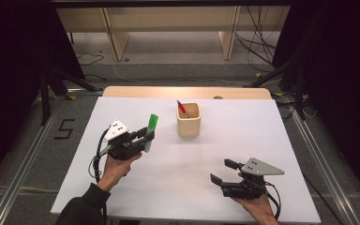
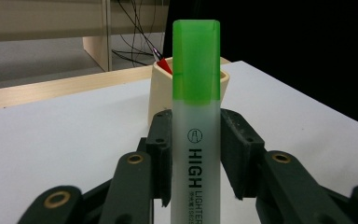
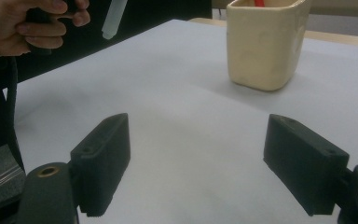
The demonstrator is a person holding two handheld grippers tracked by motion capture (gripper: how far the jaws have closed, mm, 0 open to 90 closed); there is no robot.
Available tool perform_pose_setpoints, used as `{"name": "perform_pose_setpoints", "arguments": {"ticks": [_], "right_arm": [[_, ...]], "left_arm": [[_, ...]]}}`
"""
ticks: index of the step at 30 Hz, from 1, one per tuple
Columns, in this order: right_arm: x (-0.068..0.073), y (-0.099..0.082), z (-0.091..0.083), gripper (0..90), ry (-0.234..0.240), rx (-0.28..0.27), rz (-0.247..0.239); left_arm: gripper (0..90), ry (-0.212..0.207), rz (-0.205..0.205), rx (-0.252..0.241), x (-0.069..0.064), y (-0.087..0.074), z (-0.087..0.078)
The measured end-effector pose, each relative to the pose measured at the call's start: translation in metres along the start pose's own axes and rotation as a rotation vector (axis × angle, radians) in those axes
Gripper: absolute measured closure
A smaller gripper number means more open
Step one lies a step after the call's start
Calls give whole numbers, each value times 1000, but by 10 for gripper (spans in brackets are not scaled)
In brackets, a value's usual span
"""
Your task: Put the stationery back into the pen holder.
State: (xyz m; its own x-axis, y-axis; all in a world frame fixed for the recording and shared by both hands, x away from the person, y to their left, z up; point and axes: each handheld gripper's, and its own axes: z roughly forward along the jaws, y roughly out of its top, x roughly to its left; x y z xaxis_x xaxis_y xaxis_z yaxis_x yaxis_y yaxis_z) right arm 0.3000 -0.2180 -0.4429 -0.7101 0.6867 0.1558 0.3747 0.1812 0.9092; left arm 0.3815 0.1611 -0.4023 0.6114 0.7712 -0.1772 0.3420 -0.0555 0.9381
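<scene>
My left gripper (image 1: 146,135) is shut on a highlighter (image 1: 151,131) with a green cap and a frosted white body, held upright above the white table. In the left gripper view the highlighter (image 2: 196,135) stands between the two black pads (image 2: 161,154), which press on its sides. A cream pen cup (image 1: 189,120) stands right of it at the table's middle back, with a red pen (image 1: 182,108) inside. My right gripper (image 1: 225,171) rests low at the front right, open and with nothing in it. In the right gripper view the cup (image 3: 265,42) lies ahead of the spread pads (image 3: 103,158).
The white table top (image 1: 243,140) sits on a wooden board (image 1: 183,92) that shows along its far edge. Beyond it are wooden shelf legs and cables on the floor. In the right gripper view the person's left hand (image 3: 32,23) shows at the top left.
</scene>
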Motion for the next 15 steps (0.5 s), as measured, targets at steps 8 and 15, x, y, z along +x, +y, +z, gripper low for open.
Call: {"name": "perform_pose_setpoints", "arguments": {"ticks": [8,15], "right_arm": [[0,0,0,233,0,-1,0],[0,0,0,233,0,-3,-2]], "left_arm": [[662,-2,0,-21,-1,6,8],[662,-7,-12,-31,0,12,17]]}}
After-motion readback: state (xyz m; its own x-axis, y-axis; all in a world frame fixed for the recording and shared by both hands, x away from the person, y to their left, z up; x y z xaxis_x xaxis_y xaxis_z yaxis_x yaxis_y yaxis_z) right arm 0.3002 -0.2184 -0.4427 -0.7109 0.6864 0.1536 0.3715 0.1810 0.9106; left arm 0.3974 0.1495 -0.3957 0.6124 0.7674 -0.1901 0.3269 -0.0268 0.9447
